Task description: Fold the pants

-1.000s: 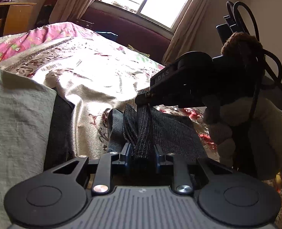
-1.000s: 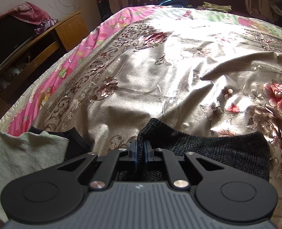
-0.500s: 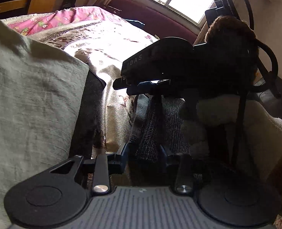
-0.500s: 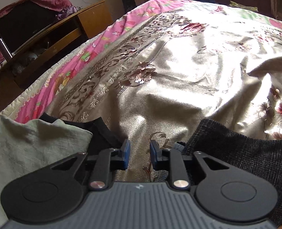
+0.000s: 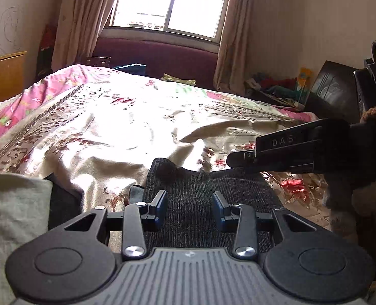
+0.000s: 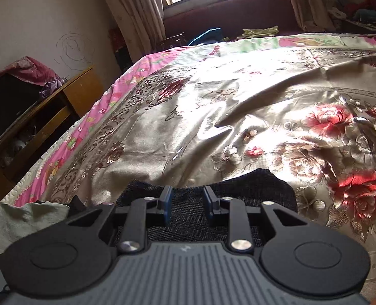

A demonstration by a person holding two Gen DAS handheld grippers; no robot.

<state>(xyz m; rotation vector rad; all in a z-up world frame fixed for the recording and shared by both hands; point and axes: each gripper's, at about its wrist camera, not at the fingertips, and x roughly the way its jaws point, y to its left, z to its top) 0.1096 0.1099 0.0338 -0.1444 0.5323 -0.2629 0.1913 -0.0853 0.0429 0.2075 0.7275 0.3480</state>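
The dark grey pants [image 5: 203,190] lie flat in a folded block on the floral bedspread [image 5: 99,127]. My left gripper [image 5: 190,203] hovers over their near part, open, with only the flat cloth below its blue pads. In the left wrist view my right gripper [image 5: 235,158] comes in from the right, over the far right corner of the pants. In the right wrist view the pants [image 6: 254,188] lie under my right gripper [image 6: 186,202]. Its jaws are opening and grip no cloth.
A folded pale green cloth [image 5: 10,218] lies at the near left on a black garment [image 5: 63,203]. A wooden desk [image 6: 68,96] with a dark screen stands left of the bed. A dark red bench [image 5: 157,53] under the window closes the far end.
Both grippers have let go of the bunched pants fabric and opened. The pants now lie flat. In the left wrist view the right gripper has shifted to the right.
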